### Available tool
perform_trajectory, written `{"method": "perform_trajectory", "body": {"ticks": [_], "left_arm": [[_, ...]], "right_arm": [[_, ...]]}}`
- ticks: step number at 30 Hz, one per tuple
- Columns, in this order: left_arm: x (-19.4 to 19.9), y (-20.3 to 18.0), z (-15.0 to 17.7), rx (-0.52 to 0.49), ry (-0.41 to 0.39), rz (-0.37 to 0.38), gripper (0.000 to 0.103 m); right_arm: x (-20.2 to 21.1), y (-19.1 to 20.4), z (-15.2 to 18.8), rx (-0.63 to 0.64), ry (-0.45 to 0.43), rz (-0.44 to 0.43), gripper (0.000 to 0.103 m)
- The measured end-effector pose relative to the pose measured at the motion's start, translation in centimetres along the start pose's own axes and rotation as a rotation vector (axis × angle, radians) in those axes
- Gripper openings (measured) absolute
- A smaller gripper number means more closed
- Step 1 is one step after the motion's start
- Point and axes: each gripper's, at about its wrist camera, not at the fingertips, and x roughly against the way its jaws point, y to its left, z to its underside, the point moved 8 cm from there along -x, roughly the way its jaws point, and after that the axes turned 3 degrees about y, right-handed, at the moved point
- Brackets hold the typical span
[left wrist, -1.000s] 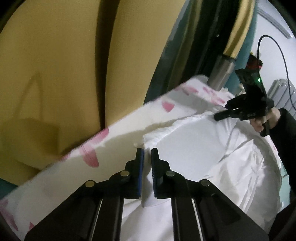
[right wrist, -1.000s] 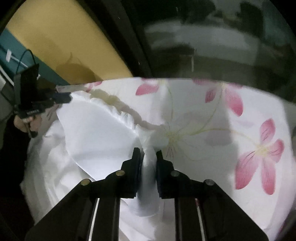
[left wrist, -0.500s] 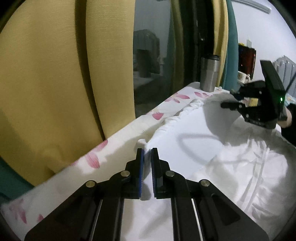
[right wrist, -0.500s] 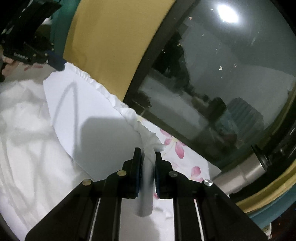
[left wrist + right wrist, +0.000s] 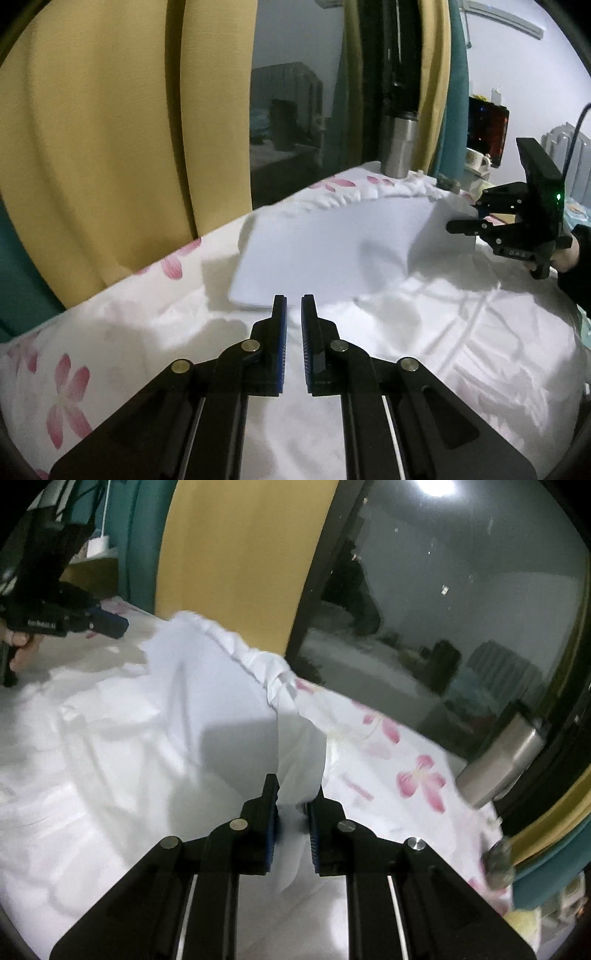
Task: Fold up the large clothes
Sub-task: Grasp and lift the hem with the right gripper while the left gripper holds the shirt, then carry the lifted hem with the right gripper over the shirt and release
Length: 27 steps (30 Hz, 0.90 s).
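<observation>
Since a second ago our left gripper (image 5: 293, 299) has let go of the frilled edge it pinched and drawn back; its blue-padded jaws stand nearly together with nothing between them, hovering just above the crumpled white cloth. Our right gripper (image 5: 293, 790) has swung round from facing the flowered sheet to facing the window, and it stays clenched on a bunched corner of the white garment (image 5: 207, 701), the fabric rising out of its jaws in a taut fold.

From that grip the garment runs away as a smooth flat panel with a ruffled hem (image 5: 354, 197) along its far side, laid over its own rumpled lower layers, which cover most of the bed. In the left view the right gripper (image 5: 476, 218) shows at the panel's far corner, lifting it slightly. In the right view the left gripper (image 5: 110, 624) hangs clear of the cloth near the hem's other end.

Under the garment lies the bedsheet (image 5: 62, 384) printed with pink flowers. Beyond it hang yellow curtains (image 5: 110, 147) beside a dark window (image 5: 461, 609), with a steel tumbler (image 5: 397, 146) at the sheet's far edge.
</observation>
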Motion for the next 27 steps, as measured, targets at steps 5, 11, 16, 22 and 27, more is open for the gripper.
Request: {"method": "perform_trajectory", "body": {"ticks": [5, 11, 16, 22, 27], "left_arm": [[0.4, -0.2, 0.0, 0.031, 0.012, 0.039, 0.009], [0.0, 3.5, -4.3, 0.214, -0.039, 0.045, 0.062], [-3.1, 5.7, -7.2, 0.350, 0.002, 0.111, 0.065], [-7.5, 4.5, -5.0, 0.357, 0.184, 0.120, 0.065], [-5.8, 2.1, -1.1, 0.273, 0.252, 0.130, 0.065]], "right_arm": [[1.2, 1.3, 0.9, 0.055, -0.001, 0.025, 0.013], [0.7, 1.0, 0.4, 0.129, -0.016, 0.100, 0.013], [0.9, 2.4, 1.3, 0.192, -0.001, 0.065, 0.013], [1.6, 3.0, 2.3, 0.207, 0.005, 0.035, 0.013], [2.8, 2.8, 3.2, 0.162, 0.013, -0.014, 0.016]]}}
